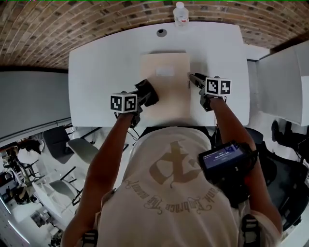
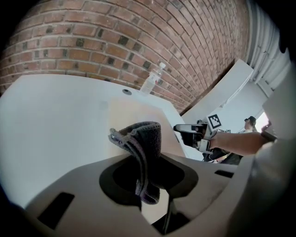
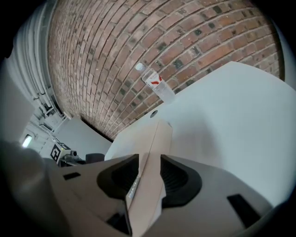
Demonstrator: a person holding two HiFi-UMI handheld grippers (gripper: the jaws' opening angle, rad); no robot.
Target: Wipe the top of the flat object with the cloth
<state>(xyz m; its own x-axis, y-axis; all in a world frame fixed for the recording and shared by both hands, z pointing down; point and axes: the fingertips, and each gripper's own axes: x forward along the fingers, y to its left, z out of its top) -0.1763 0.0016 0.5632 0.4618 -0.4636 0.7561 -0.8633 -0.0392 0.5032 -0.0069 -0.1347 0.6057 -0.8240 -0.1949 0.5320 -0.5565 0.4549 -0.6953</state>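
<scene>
A flat tan cardboard box (image 1: 166, 96) lies on the white table (image 1: 96, 72) in front of me. My left gripper (image 1: 146, 93) is shut on a dark grey cloth (image 2: 144, 138), which hangs folded over its jaws above the box's near left corner. My right gripper (image 1: 193, 78) is at the box's right edge. In the right gripper view that edge of the box (image 3: 144, 148) runs between the jaws, which are shut on it. The right gripper (image 2: 186, 132) also shows in the left gripper view, beyond the cloth.
A clear water bottle (image 1: 181, 13) stands at the table's far edge by the brick wall, with a round cable hole (image 1: 161, 33) near it. Another white table (image 1: 280, 82) stands to the right. Chairs (image 1: 79, 147) are on the floor at the left.
</scene>
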